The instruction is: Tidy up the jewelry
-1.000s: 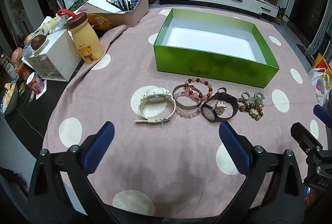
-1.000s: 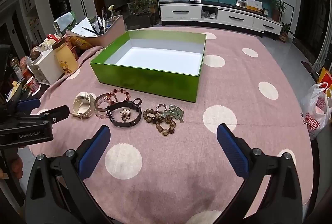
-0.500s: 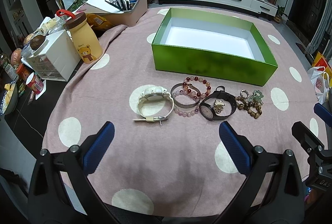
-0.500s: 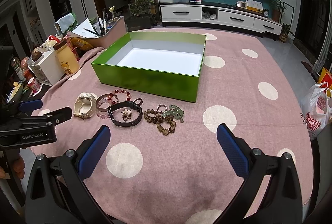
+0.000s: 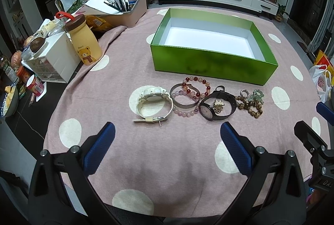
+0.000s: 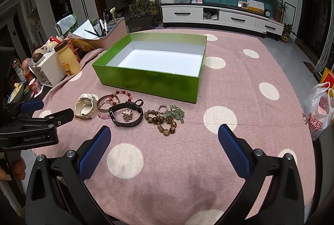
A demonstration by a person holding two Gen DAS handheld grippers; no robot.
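Observation:
An empty green box (image 5: 213,65) (image 6: 150,81) with a white inside stands on the pink dotted tablecloth. In front of it lies a row of jewelry: a white watch (image 5: 153,104) (image 6: 84,107), a metal bangle (image 5: 184,97), pink and red bead bracelets (image 5: 196,84) (image 6: 117,97), a black watch (image 5: 217,106) (image 6: 127,115) with a gold brooch (image 5: 218,104), and brown beads with green charms (image 5: 250,103) (image 6: 165,118). My left gripper (image 5: 167,141) is open and empty, short of the row. My right gripper (image 6: 165,143) is open and empty, near the brown beads.
A yellow bear bottle (image 5: 84,41), a white drawer box (image 5: 51,60) and a tray of pens and papers (image 5: 123,10) crowd the table's left side. A plastic bag (image 6: 318,108) hangs off the right edge. Each gripper shows at the side of the other's view.
Both grippers have pulled back and risen slightly, so the box and jewelry sit a little farther away. Nothing on the table has moved.

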